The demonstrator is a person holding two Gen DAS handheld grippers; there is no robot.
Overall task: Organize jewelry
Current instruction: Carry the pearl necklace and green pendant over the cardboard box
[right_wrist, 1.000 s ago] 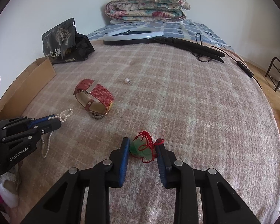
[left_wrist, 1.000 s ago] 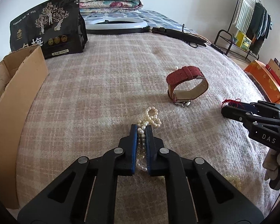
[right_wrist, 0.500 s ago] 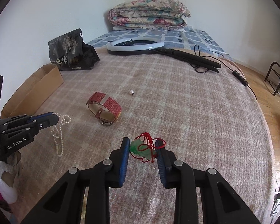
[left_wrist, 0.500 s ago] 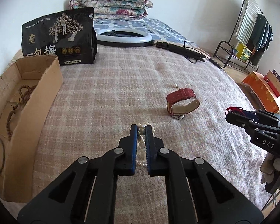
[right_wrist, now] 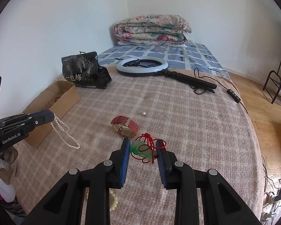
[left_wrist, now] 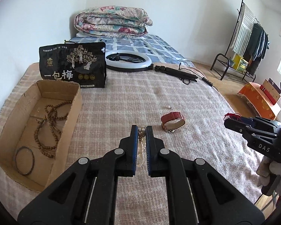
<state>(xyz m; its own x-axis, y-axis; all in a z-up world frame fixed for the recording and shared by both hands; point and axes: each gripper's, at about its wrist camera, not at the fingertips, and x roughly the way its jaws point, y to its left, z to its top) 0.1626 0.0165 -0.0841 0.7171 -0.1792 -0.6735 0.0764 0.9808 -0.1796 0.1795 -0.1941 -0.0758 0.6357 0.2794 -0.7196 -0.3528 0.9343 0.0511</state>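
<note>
Bed (left_wrist: 121, 97) with the plaid blanket carries everything, so loose pieces sit flat and easy to pinch. One cardboard box (left_wrist: 73, 101) at its left edge, open top, looks like the drop spot: it already holds one wooden bead string (left_wrist: 50, 120) and one dark ring (left_wrist: 24, 159). One red watch (right_wrist: 125, 125) and one loose pearl (right_wrist: 144, 113) lie on the blanket, unsorted. My left hand-held gripper (left_wrist: 141, 131) is clenched on one pearl necklace (right_wrist: 64, 133), which dangles clear of the bed (pinched near one end so it hangs untangled). My right hand-held gripper (right_wrist: 143, 146) is grasping one green pendant (right_wrist: 142, 150) across its body, red cord (right_wrist: 149, 140) looping loose. Both seem bound for the box.
</note>
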